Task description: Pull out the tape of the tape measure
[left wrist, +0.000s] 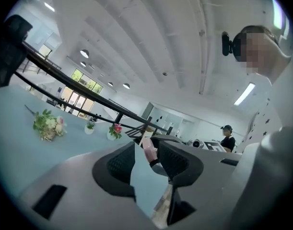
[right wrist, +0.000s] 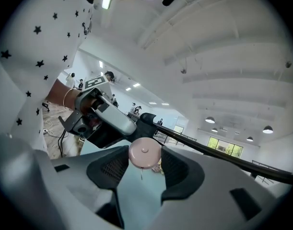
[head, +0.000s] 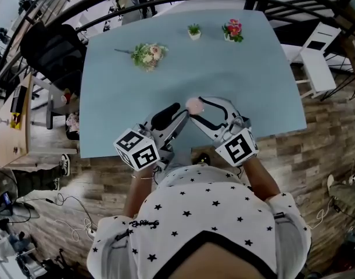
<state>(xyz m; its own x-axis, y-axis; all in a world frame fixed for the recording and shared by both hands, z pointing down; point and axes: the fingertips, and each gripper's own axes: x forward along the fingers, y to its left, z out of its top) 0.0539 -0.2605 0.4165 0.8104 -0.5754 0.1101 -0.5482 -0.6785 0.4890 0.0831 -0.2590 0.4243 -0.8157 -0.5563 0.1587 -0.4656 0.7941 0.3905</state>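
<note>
A small round pink tape measure (head: pixel 193 104) hangs just above the near part of the light blue table (head: pixel 119 97). My right gripper (head: pixel 196 108) is shut on it; in the right gripper view the pink disc (right wrist: pixel 145 153) sits between the two dark pads, and a thin tab (right wrist: pixel 142 175) hangs below it. My left gripper (head: pixel 178 114) comes in from the left, its tips just beside the disc. In the left gripper view its jaws (left wrist: pixel 146 159) stand apart with nothing between them, and the pink tape measure (left wrist: pixel 148 149) shows just beyond them.
A flower bouquet (head: pixel 147 55) lies at the table's far left. A small potted plant (head: pixel 194 31) and a pot of pink flowers (head: pixel 232 30) stand at the back. A black chair (head: pixel 55 54) is left of the table, a white one (head: pixel 316 63) right.
</note>
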